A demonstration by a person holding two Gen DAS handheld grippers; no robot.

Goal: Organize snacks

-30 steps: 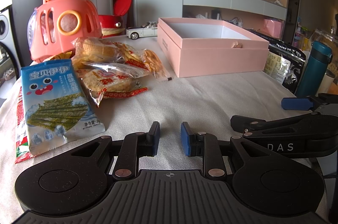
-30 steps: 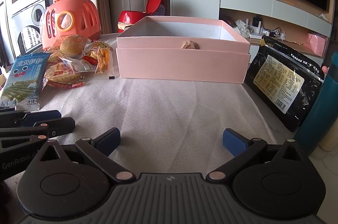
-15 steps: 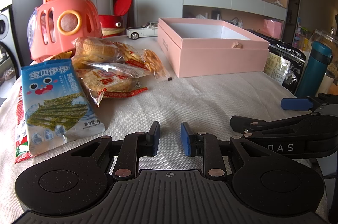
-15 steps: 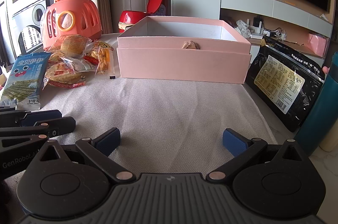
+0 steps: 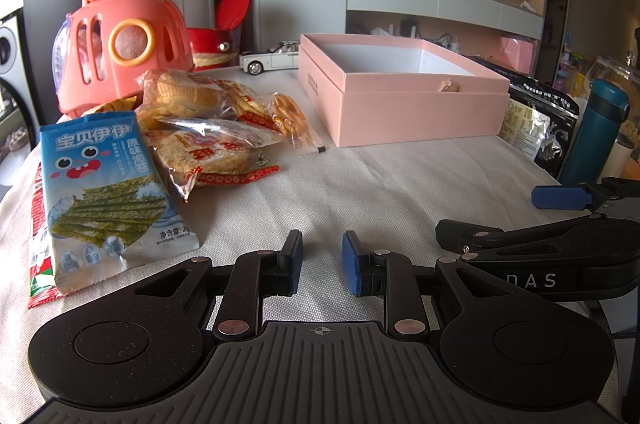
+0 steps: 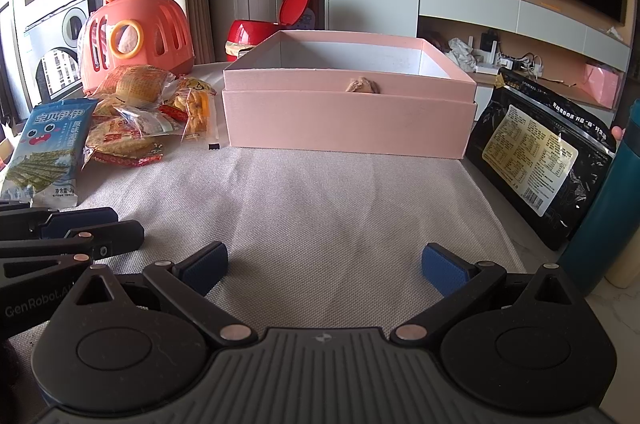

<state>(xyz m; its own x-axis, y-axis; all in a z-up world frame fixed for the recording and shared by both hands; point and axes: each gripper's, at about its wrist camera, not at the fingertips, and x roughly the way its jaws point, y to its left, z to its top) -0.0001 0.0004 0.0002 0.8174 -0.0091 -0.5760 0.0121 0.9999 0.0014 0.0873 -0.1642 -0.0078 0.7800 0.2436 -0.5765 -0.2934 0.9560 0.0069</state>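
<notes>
left wrist: my left gripper [image 5: 322,261] narrowly parted, empty; seaweed packet [image 5: 106,194] just beside, untouched since a second ago; right wrist: my right gripper [image 6: 324,266] wide apart, empty; pink box [image 6: 348,118] ahead; nothing moved, sorting unstarted

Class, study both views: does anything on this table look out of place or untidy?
Yes. The snack packets lie in a loose overlapping heap left of the open pink box, none visibly inside it. A toy car sits behind the snacks, which seems odd among food. Nothing looks spilled or torn.
</notes>
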